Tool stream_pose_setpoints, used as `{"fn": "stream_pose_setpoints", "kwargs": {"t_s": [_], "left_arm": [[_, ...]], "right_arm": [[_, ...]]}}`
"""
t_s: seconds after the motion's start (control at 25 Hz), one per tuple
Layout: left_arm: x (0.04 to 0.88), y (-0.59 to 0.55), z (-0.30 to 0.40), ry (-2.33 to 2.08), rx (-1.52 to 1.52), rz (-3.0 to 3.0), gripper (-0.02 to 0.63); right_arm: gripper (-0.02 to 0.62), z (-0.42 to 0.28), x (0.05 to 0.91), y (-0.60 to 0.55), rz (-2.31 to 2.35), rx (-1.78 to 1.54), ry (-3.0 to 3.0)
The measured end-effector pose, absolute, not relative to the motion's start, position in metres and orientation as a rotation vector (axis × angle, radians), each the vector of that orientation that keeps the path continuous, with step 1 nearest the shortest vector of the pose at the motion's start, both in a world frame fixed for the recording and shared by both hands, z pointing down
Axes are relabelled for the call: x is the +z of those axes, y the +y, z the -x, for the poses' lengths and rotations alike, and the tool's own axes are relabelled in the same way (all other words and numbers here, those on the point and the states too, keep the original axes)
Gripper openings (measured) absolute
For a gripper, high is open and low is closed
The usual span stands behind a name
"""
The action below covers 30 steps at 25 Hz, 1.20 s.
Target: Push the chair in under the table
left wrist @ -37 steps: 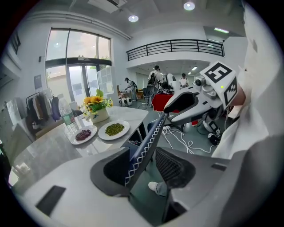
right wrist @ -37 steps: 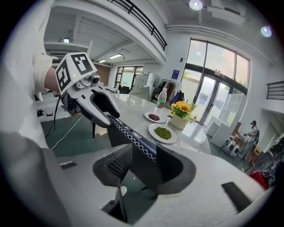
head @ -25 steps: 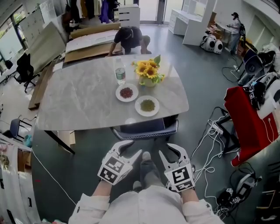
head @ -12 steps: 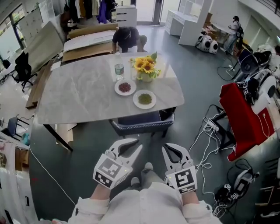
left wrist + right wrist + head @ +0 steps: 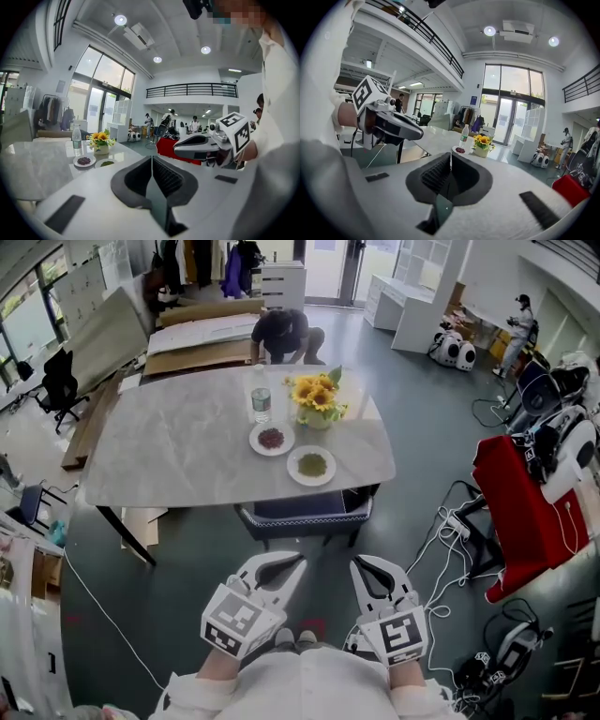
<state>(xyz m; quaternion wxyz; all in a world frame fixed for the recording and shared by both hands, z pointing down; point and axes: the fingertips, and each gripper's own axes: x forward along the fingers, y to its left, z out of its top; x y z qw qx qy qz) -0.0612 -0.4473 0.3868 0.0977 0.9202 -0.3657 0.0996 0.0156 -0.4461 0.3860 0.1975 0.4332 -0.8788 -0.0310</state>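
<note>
Your left gripper [image 5: 298, 563] is up in front of you, and its jaws are together with nothing between them. Your right gripper [image 5: 357, 564] is just beside it. Its jaws are closing and nearly touch, and nothing is between them either. Both point toward the table [image 5: 169, 460].

The chair [image 5: 305, 514] sits at the near edge of the table. Most of its seat is under the top, and only its near side sticks out. Neither gripper touches it.

On the table you can see two plates [image 5: 272, 439] of food, a vase of yellow flowers [image 5: 317, 397] and a water bottle [image 5: 261, 402].
</note>
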Motion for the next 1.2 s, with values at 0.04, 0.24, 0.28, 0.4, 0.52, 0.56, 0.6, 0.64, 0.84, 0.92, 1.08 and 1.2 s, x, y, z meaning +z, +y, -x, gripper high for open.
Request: {"fn": "stream_pose_setpoints", "kwargs": {"t_s": [0.04, 0.24, 0.28, 0.4, 0.52, 0.56, 0.6, 0.64, 0.84, 0.92, 1.08, 1.2], "left_arm": [[0.385, -0.447, 0.059, -1.087, 0.29, -2.73, 0.021], [0.376, -0.446, 0.042, -1.054, 0.253, -2.706, 0.018], [0.374, -0.447, 0.04, -1.056, 0.242, -2.705, 0.018], [0.369, -0.449, 0.039, -1.085, 0.2, -2.699, 0.017], [0.36, -0.449, 0.038, -1.115, 0.176, -2.708, 0.016], [0.357, -0.449, 0.038, -1.121, 0.175, -2.714, 0.016], [0.356, -0.449, 0.037, -1.124, 0.176, -2.719, 0.015], [0.355, -0.448, 0.036, -1.125, 0.178, -2.72, 0.015], [0.356, -0.446, 0.031, -1.133, 0.195, -2.742, 0.015], [0.356, -0.442, 0.027, -1.117, 0.204, -2.759, 0.015], [0.355, -0.442, 0.028, -1.128, 0.197, -2.765, 0.015], [0.355, -0.441, 0.027, -1.114, 0.201, -2.757, 0.015]], "right_arm": [[0.009, -0.016, 0.384, -0.446, -1.212, -0.082, -2.472], [0.009, -0.019, 0.375, -0.452, -1.194, -0.074, -2.513], [0.009, -0.019, 0.373, -0.452, -1.188, -0.074, -2.525], [0.008, -0.018, 0.365, -0.45, -1.177, -0.045, -2.583], [0.008, -0.018, 0.349, -0.446, -1.181, -0.013, -2.663], [0.008, -0.018, 0.344, -0.445, -1.183, -0.011, -2.681], [0.008, -0.019, 0.341, -0.444, -1.184, -0.008, -2.694], [0.008, -0.02, 0.339, -0.444, -1.184, -0.005, -2.703], [0.005, -0.022, 0.34, -0.443, -1.162, -0.034, -2.694], [0.003, -0.021, 0.34, -0.442, -1.15, -0.05, -2.691], [0.002, -0.019, 0.34, -0.44, -1.133, -0.046, -2.695], [0.003, -0.017, 0.342, -0.438, -1.124, -0.04, -2.692]]}}
